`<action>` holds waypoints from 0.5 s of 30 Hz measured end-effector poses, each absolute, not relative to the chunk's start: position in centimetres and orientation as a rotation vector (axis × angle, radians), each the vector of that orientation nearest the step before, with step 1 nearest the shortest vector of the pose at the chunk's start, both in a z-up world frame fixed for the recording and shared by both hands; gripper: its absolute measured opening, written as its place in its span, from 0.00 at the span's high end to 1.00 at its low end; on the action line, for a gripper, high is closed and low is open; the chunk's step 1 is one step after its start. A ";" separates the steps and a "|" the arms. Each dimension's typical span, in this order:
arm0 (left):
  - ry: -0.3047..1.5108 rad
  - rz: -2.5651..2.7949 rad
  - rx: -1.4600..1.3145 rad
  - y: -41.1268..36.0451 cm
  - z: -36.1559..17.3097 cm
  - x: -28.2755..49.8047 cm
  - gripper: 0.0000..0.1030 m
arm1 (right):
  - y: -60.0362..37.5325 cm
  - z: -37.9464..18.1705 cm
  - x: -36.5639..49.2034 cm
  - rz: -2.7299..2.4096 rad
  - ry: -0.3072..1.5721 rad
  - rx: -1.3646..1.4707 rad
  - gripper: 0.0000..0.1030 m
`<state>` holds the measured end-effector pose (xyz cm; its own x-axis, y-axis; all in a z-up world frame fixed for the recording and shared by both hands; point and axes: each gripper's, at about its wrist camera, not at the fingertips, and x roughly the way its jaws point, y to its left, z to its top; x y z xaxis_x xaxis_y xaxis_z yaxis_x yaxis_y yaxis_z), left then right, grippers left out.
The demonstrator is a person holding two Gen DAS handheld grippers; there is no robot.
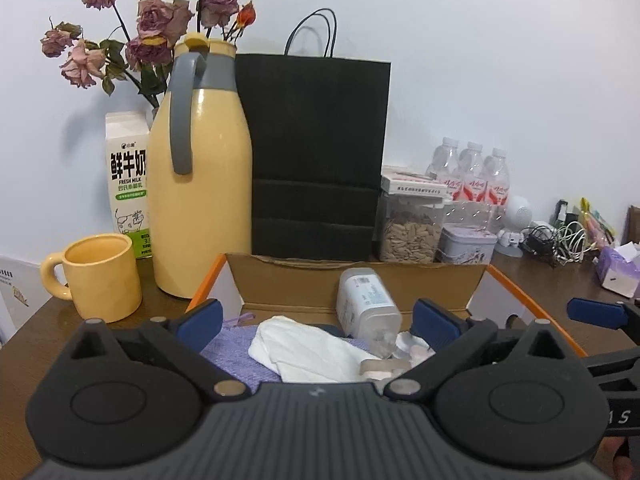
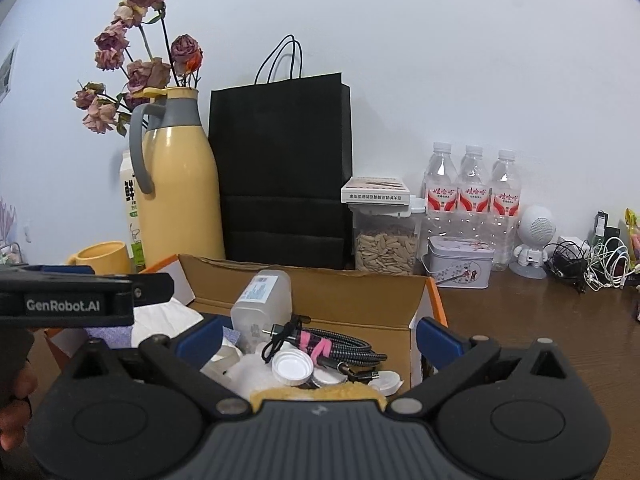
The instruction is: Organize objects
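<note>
Cardboard box with orange edging sits on my brown wooden bench, both grippers hovering over it. My left gripper has jaws spread wide, holding nothing; beneath it lie a crumpled white tissue on purple cloth and a tipped translucent plastic bottle. My right gripper also has jaws wide apart and empty, above a braided black-and-pink cable and white plastic caps. Yellow thermos jug at 11 o'clock, black paper bag at 12.
</note>
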<state>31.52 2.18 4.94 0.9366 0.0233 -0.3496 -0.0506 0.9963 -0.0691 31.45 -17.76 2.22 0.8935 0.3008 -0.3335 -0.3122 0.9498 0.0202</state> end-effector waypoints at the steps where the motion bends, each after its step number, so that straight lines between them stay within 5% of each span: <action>1: 0.352 0.037 -0.076 2.2 5.1 31.3 0.00 | -17.8 2.3 31.3 0.319 0.337 -0.033 0.00; 15: 0.340 0.063 -0.063 2.6 6.9 24.5 0.00 | -18.7 4.1 25.9 0.335 0.327 -0.029 0.00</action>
